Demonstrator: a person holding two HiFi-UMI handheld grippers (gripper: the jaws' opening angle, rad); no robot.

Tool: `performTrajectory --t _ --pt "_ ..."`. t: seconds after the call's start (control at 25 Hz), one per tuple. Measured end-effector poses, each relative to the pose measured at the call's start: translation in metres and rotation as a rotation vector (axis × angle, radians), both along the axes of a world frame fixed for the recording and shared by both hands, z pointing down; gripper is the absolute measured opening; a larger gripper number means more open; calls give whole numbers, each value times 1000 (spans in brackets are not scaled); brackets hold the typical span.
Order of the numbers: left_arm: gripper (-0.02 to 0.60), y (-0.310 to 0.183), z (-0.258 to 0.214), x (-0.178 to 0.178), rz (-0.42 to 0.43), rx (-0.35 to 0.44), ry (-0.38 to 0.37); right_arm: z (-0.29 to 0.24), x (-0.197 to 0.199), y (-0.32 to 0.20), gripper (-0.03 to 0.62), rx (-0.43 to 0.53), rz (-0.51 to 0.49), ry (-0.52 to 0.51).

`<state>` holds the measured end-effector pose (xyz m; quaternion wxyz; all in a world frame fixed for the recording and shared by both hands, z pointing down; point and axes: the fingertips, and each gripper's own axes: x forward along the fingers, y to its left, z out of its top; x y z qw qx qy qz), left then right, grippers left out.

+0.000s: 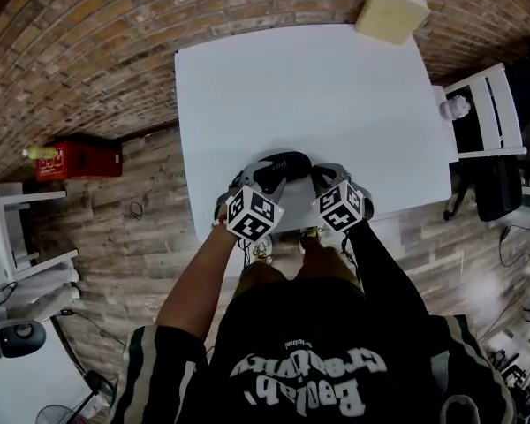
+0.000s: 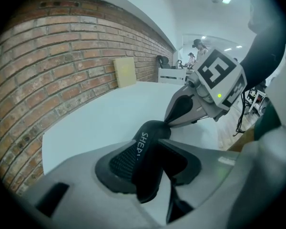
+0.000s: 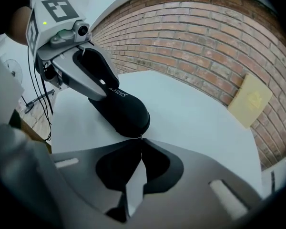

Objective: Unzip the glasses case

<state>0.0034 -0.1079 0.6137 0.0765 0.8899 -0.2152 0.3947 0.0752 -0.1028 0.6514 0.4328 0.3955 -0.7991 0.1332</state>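
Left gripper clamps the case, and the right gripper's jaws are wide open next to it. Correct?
Not quite. The right gripper has its jaws closed together, right at the tip of the case, as the right gripper view shows. The left gripper does clamp the case.

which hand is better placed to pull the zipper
Right: the right tongs are shut at the end of the glasses case, likely where the zip starts; the left tongs hold its body.

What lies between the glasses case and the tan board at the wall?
Nothing; bare table between glasses case and tan board, clearest in the head view.
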Motion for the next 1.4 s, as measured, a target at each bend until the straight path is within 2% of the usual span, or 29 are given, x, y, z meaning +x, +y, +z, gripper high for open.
performTrajectory --t 0.6,0.96,1.2,1.4 --pt "137 1 0 3 36 42 -30 0 3 -20 21 1 -240 59" --pt "138 1 2 6 47 45 -54 -2 0 -28 23 25 -491 131" --pt "138 -3 1 4 8 47 -57 -3 -4 -40 25 32 -592 165" --pt "138 -3 3 4 23 47 -72 -1 -8 -44 23 54 -720 212"
